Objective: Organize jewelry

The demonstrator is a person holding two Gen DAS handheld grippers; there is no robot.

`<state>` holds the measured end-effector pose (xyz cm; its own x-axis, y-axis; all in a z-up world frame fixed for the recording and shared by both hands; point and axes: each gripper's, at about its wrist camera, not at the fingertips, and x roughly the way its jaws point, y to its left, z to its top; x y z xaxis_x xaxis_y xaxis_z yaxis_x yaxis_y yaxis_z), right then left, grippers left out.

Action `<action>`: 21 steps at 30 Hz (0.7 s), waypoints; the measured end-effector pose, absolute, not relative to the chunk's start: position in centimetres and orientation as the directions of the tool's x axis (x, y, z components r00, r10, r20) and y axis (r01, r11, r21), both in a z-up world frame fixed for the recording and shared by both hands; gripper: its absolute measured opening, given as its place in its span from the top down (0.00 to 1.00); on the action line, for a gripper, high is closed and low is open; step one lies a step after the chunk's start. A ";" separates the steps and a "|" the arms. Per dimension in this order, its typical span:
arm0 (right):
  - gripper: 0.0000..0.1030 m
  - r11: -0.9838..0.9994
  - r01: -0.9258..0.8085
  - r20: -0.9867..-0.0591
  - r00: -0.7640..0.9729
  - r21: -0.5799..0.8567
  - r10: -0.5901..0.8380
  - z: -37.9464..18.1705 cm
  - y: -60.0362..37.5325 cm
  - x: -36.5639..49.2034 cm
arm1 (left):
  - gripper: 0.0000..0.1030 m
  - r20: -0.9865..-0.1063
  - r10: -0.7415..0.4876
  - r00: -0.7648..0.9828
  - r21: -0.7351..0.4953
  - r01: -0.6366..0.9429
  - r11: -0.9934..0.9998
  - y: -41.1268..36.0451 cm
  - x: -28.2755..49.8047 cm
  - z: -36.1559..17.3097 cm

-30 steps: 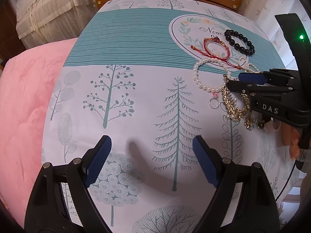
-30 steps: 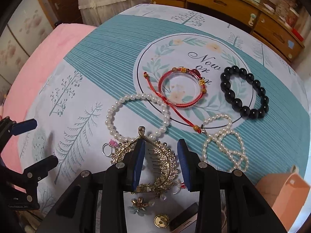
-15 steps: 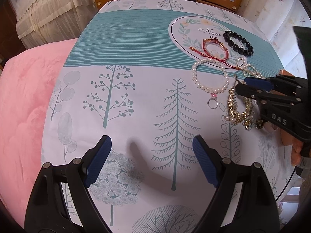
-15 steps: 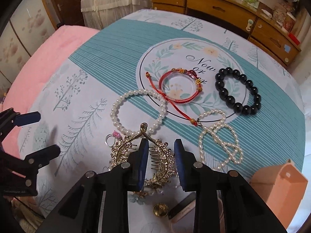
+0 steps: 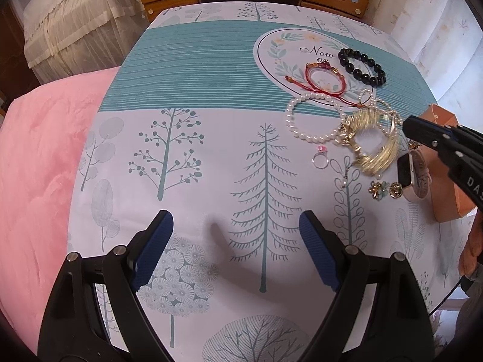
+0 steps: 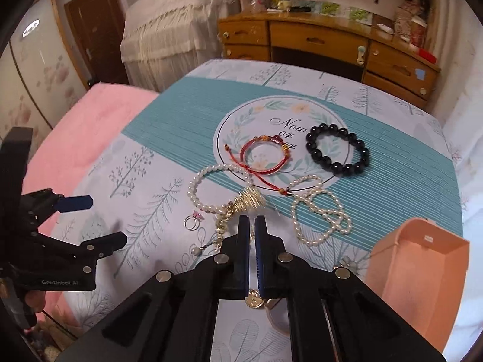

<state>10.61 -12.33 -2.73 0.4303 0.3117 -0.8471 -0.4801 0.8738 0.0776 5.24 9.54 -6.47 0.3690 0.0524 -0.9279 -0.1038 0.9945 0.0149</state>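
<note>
1. Well, in the left wrist view, the left gripper (image 5: 234,226) hung wide open over the tree-print sheet (image 5: 196,60) and held nothing.
   - Far off to its right, the tip of the right gripper (image 5: 412,126) met the edge of the gold hair comb (image 5: 371,138), which looked blurry.
   - A small ring (image 5: 319,160) lay just beside the comb, on the side nearer the left gripper.

2. Next, in the right wrist view, the right gripper's jaws had just been closing and were pinched almost shut.
   - I think a thin bit of the comb was caught between the tips.
   - The rest of the comb stuck out in front of the tips, right by the pearl bracelet (image 6: 193,187).
   - The pink box (image 6: 422,271) stood open, near the gripper's right side.

3. Lastly, some things could go wrong.
   - The grip was only on a small edge, so the comb could slip out and drop on the sheet.
   - The comb could also hook the pearl bracelet and drag it along.
   - A fast swing to the box could shake the comb loose.
</note>
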 end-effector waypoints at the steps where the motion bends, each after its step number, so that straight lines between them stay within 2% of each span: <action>1: 0.96 0.875 -0.476 -0.844 0.433 0.084 0.316 -2.5 -12.7 10.3 | 0.18 -0.928 0.053 0.370 0.016 -0.103 0.995 9.5 5.2 -6.4; 8: 0.96 0.876 -0.465 -0.861 0.389 0.124 0.328 -2.8 -13.9 10.6 | 0.18 -0.924 0.056 0.379 0.022 -0.094 0.995 8.9 4.7 -6.0; 12: 0.94 0.885 -0.453 -0.893 0.347 0.108 0.287 -3.9 -13.7 11.1 | 0.18 -0.923 0.057 0.380 0.023 -0.094 0.995 8.9 4.6 -5.9; 13: 0.89 0.889 -0.447 -0.896 0.348 0.099 0.275 -4.2 -13.8 11.1 | 0.18 -0.923 0.058 0.380 0.023 -0.096 0.995 8.9 4.6 -5.9; 16: 0.63 0.899 -0.429 -0.902 0.346 0.092 0.258 -4.9 -14.1 11.5 | 0.18 -0.924 0.057 0.377 0.021 -0.099 0.995 9.1 4.7 -6.0; 21: 0.62 0.899 -0.424 -0.908 0.328 0.105 0.261 -6.0 -14.3 12.0 | 0.18 -0.927 0.056 0.372 0.020 -0.100 0.995 9.2 4.8 -6.3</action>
